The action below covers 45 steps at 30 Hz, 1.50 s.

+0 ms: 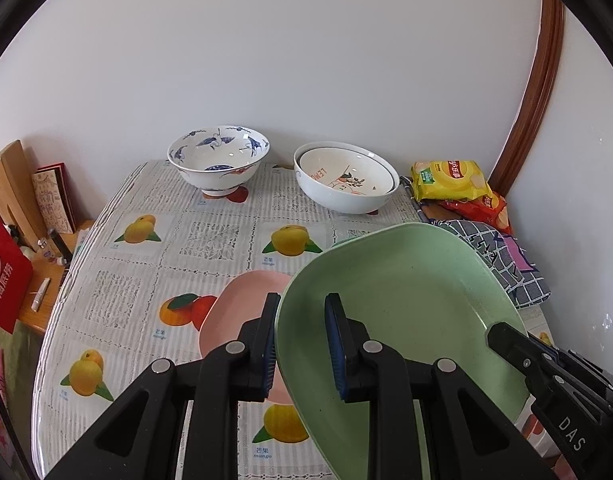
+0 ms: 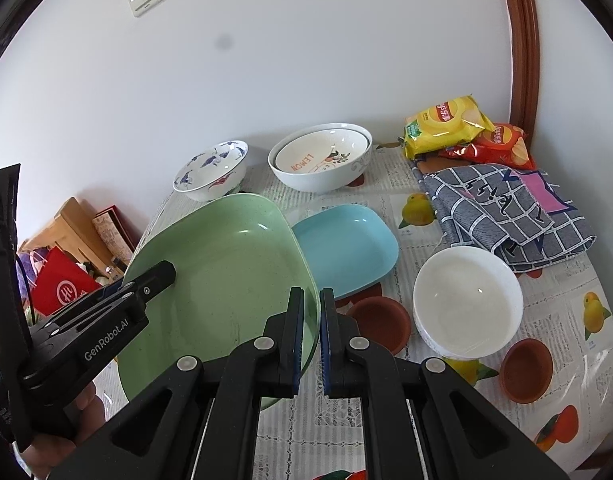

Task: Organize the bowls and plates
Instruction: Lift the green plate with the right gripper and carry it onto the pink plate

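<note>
**Green plate held over the fruit-print bench by both grippers**

Fruit-print cloth covers the bench (image 2: 386,200), which stands against a white wall. Both grippers hold the green plate (image 2: 226,272) tilted above it. The left gripper (image 1: 302,344) straddles the plate's 9 o'clock rim with its fingers (image 1: 336,344) apart, one pad on each side. The right gripper (image 2: 312,340) is nearly closed on the rim at 3 o'clock.

Below the green plate in the left wrist view lies a pink plate (image 1: 234,312). At 2 o'clock from it in the right wrist view rests a blue plate (image 2: 346,248), with a white bowl (image 2: 466,304) at 3 o'clock. Along the wall stand a blue-patterned bowl (image 2: 212,176) and nested white bowls (image 2: 322,160). At 1 o'clock lie chip bags (image 2: 462,132) and a checked cloth (image 2: 502,208).
</note>
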Tool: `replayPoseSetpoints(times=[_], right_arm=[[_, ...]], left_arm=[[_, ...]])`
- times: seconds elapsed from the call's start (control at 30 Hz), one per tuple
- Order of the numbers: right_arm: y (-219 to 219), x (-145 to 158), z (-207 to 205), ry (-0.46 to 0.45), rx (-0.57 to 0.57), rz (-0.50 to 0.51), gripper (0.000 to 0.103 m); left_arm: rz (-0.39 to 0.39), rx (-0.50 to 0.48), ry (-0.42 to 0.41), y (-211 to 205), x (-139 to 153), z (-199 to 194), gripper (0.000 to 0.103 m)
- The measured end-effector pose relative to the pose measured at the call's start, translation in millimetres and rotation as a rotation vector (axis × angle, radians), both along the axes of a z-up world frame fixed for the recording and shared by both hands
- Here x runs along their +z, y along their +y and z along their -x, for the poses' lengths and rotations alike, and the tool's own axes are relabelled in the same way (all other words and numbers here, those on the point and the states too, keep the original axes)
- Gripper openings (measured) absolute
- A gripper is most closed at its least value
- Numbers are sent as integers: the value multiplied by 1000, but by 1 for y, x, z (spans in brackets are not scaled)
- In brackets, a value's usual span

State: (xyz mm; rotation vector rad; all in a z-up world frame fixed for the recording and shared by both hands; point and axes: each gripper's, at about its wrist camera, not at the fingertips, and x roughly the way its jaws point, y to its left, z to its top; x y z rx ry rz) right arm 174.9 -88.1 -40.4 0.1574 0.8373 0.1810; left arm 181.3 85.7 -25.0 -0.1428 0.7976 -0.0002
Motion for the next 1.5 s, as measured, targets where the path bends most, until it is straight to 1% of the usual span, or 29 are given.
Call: replayPoseSetpoints(times=[0.63, 1.07, 1.27, 1.5], right_arm=[[25, -23, -8, 51, 40, 17, 8], [47, -58, -18, 128, 96, 34, 8], [57, -72, -23, 160, 115, 41, 8], [71, -83, -38, 176, 153, 59, 8]], left_arm=[[10, 49, 59, 24, -29, 1, 22], [21, 109, 136, 48, -64, 1, 22], [13, 123, 170, 56, -78, -1, 22], [15, 157, 193, 68, -87, -11, 22]])
